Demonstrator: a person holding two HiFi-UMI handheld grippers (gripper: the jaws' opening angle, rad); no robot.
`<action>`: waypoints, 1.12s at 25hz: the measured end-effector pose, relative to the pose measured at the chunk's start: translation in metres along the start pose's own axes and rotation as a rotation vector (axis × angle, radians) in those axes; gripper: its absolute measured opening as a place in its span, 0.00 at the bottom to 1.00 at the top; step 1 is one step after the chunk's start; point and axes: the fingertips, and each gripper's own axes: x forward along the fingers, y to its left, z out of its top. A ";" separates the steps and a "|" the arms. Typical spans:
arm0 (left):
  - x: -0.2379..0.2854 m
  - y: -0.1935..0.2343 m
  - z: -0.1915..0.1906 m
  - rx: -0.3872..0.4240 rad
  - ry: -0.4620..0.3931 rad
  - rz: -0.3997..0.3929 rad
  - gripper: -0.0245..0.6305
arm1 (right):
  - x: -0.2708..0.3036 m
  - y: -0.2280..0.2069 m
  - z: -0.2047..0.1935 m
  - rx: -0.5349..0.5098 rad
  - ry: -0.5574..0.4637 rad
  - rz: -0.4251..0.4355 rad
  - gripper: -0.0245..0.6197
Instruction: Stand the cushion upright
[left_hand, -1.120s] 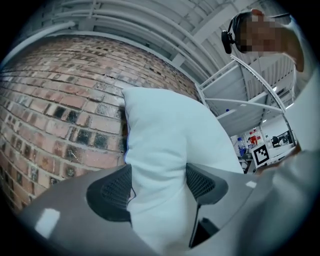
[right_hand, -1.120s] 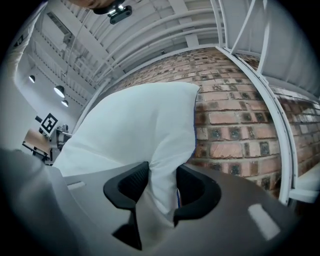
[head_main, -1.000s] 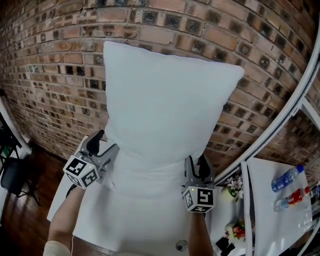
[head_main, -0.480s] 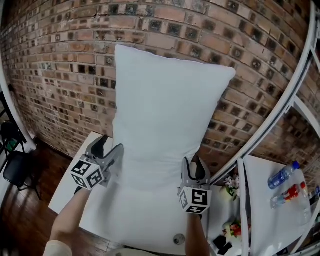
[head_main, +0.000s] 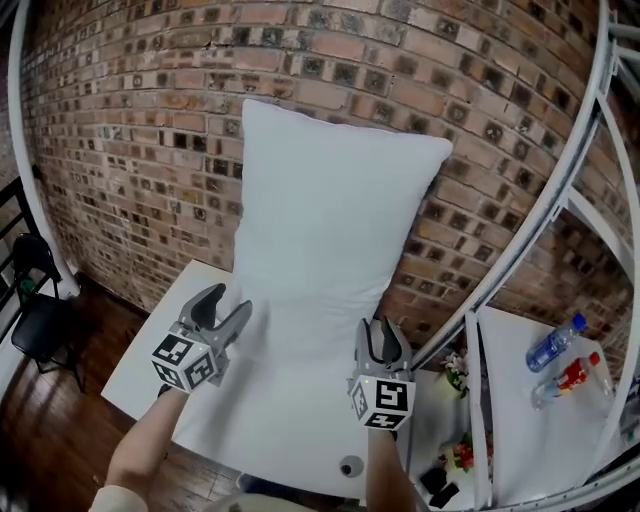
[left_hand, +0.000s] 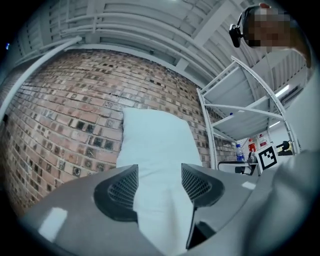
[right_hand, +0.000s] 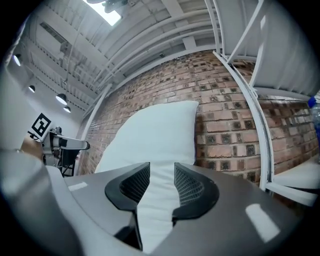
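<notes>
The white cushion stands upright on the white table, its back against the brick wall. My left gripper hovers a short way off the cushion's lower left side. My right gripper is just off its lower right side. Neither touches the cushion. In the left gripper view the cushion shows beyond the left gripper, whose jaws are closing with nothing between the pads. The right gripper view shows the cushion ahead of the right gripper, its jaws also closing on nothing.
A white metal frame slants past the cushion's right side. Behind it a second white table carries a blue-capped bottle and a red bottle. Flowers sit below the frame. A black chair stands on the wooden floor at left.
Both grippers have drawn back from the cushion's lower sides toward me, and their jaws have narrowed. The cushion stays upright against the wall on its own.
</notes>
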 end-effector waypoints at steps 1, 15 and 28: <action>-0.005 -0.005 0.000 0.007 0.001 0.003 0.44 | -0.005 0.002 0.002 0.002 -0.001 0.003 0.26; -0.089 -0.107 -0.006 -0.024 -0.016 0.047 0.25 | -0.103 0.072 0.024 0.067 0.006 0.137 0.17; -0.146 -0.181 -0.057 -0.092 0.121 0.122 0.04 | -0.179 0.143 0.008 0.040 0.052 0.256 0.04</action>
